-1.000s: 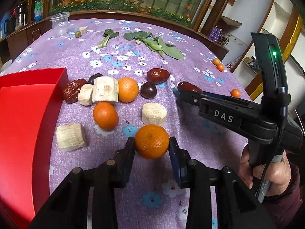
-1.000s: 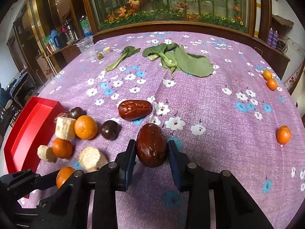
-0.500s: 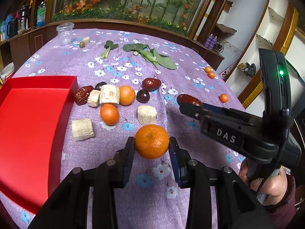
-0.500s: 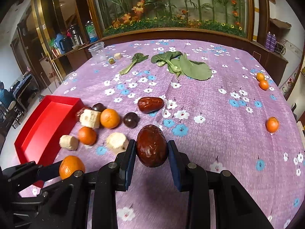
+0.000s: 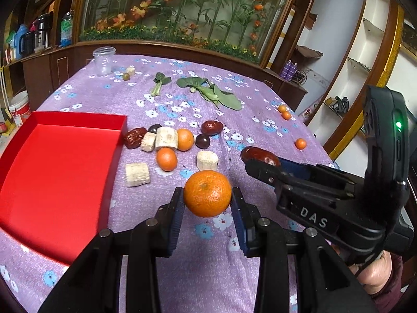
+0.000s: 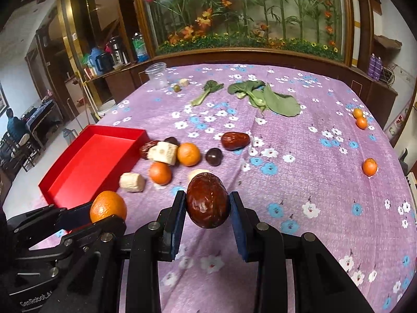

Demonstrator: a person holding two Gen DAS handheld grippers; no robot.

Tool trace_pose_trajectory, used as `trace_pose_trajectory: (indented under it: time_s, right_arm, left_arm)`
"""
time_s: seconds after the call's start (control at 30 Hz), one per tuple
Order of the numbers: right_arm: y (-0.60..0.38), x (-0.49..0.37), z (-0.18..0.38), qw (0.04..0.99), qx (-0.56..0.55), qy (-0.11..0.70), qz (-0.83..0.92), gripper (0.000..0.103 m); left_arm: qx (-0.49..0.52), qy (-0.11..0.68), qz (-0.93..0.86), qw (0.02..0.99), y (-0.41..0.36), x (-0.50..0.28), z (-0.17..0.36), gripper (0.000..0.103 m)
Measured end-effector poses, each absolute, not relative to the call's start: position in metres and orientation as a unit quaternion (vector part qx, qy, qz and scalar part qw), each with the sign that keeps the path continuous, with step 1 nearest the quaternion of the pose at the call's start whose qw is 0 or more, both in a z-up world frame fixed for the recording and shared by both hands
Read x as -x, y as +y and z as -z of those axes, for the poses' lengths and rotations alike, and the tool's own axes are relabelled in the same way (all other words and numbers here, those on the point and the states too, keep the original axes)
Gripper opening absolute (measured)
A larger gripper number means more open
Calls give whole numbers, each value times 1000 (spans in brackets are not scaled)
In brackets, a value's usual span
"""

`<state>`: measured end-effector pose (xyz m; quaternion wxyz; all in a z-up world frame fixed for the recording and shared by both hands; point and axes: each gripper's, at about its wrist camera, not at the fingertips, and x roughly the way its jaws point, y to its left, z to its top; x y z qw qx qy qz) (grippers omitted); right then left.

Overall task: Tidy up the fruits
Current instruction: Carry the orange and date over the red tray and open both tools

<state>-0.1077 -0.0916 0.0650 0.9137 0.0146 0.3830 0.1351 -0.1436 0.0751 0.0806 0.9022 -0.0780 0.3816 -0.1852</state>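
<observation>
Left gripper (image 5: 207, 206) jaws clamped on orange (image 5: 207, 193), right gripper (image 6: 207, 210) jaws on date (image 6: 208, 200), both aloft above worktop (image 6: 299, 156) beside tray (image 5: 52, 167); risk: round fruit slipping, grippers colliding over tray.

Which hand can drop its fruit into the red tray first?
Probably the left. The left gripper holds the orange right beside the red tray. The right gripper, gripping the red date, is farther from the tray, with the left one between.
</observation>
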Motion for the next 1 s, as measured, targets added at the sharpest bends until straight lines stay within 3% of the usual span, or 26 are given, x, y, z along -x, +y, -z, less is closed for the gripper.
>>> trace_pose_trajectory:
  time_s: [1.0]
  right_arm:
    - [31,110,-78,885,8,387,-260,37]
  left_arm:
    - [100,351,-22,931,217,136,-75,35]
